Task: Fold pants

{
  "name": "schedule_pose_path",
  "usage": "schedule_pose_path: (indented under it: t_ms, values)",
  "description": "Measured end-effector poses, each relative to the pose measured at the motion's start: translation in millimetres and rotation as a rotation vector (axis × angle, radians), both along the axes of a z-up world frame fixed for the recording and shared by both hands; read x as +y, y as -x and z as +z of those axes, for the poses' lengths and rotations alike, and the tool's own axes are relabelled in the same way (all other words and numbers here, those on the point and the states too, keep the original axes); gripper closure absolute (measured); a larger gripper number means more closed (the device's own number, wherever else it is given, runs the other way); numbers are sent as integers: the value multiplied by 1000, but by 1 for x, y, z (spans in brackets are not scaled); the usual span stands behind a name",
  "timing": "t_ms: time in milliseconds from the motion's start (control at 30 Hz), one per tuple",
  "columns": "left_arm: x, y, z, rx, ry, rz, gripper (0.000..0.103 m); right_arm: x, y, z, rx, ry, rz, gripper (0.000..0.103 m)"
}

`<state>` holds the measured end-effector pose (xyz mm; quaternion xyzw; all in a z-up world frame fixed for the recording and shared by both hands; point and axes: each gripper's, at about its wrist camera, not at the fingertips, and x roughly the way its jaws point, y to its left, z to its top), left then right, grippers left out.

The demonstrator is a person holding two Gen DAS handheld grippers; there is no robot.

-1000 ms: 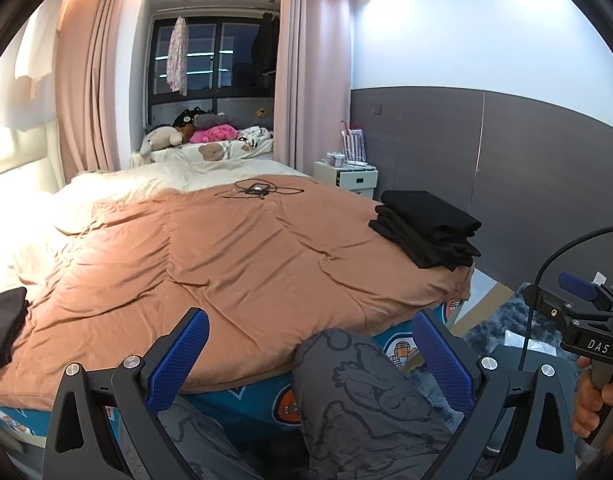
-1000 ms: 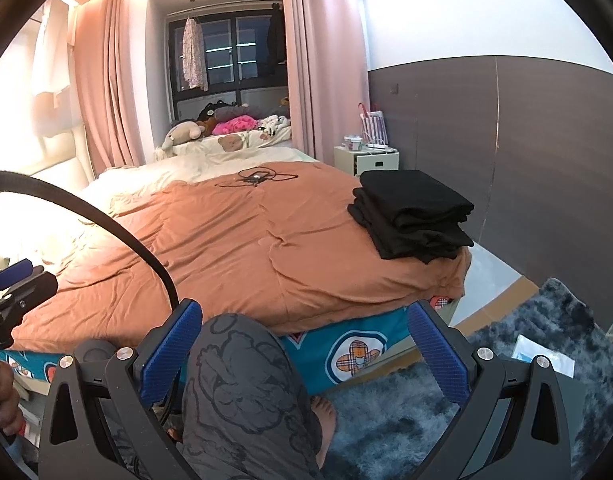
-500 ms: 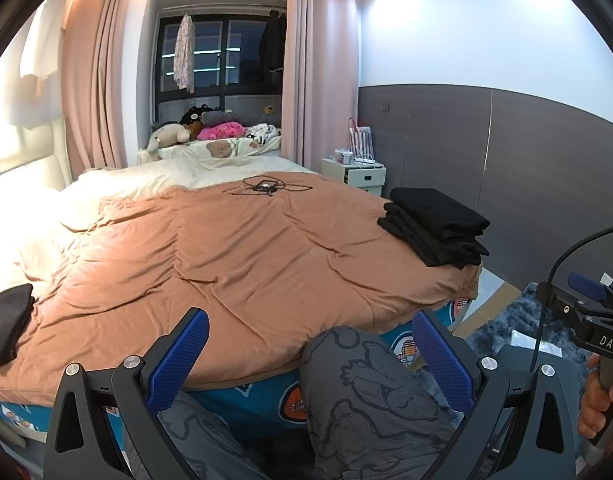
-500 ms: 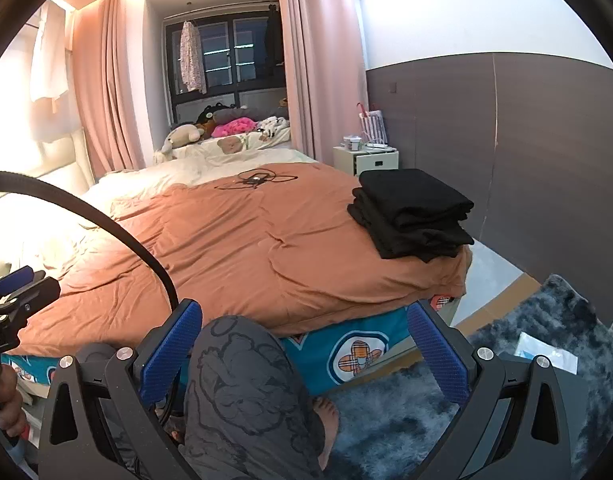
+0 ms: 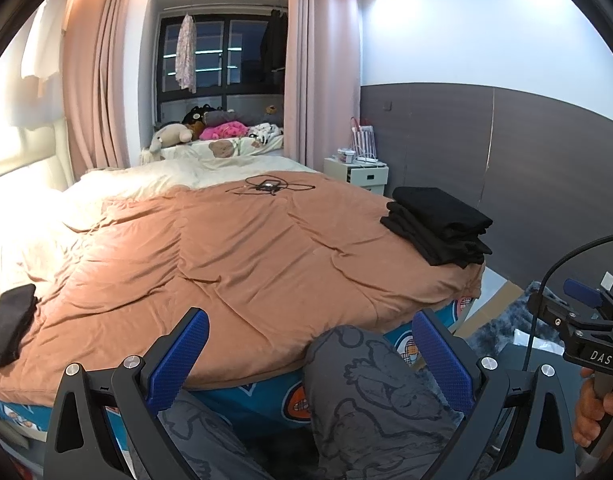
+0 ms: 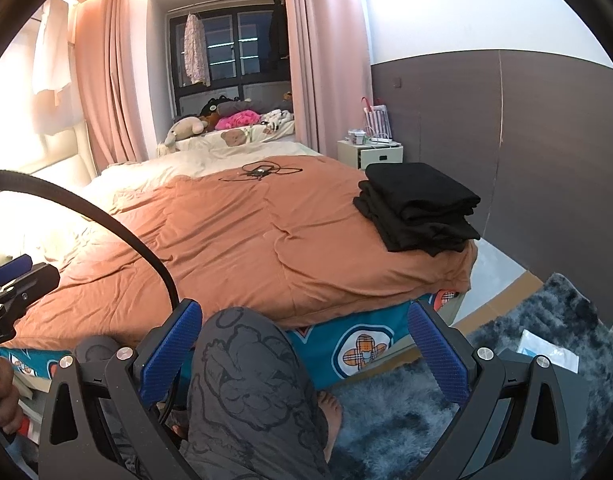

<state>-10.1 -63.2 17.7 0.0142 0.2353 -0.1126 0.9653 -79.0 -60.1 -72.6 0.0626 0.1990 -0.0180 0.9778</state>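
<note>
A stack of folded black pants (image 5: 438, 224) (image 6: 418, 206) rests on the right front corner of the bed's brown duvet (image 5: 242, 256) (image 6: 242, 240). Another black garment (image 5: 10, 326) lies at the bed's left edge in the left wrist view. My left gripper (image 5: 310, 350) is open, held low in front of the bed over the person's grey patterned trouser leg (image 5: 370, 392). My right gripper (image 6: 304, 346) is open too, above the same knee (image 6: 246, 376), with nothing between its fingers. Each gripper shows at the edge of the other's view.
A black cable and small device (image 5: 270, 188) lie on the far part of the duvet. A white nightstand (image 5: 356, 176) stands by the dark wall panel. Soft toys (image 5: 218, 130) pile at the window. A shaggy blue-grey rug (image 6: 506, 380) with a white packet (image 6: 550, 354) covers the floor at right.
Both grippers have tilted up and shifted slightly, so the bed and the black stack sit a little further right and lower in view. Both stay open and hold nothing.
</note>
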Motion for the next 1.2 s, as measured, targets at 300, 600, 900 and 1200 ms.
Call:
schedule_pose_path:
  t_ms: [300, 600, 900, 1200]
  values:
    - [1, 1, 1, 0, 1, 4, 0, 1, 2, 2, -6, 9, -12, 0]
    - [1, 1, 1, 2, 3, -1, 0, 0, 4, 0, -12, 17, -17, 0]
    - [1, 2, 1, 3, 5, -2, 0, -2, 4, 1, -15, 25, -22, 0]
    - [2, 2, 1, 4, 5, -3, 0, -6, 2, 2, -14, 29, -18, 0]
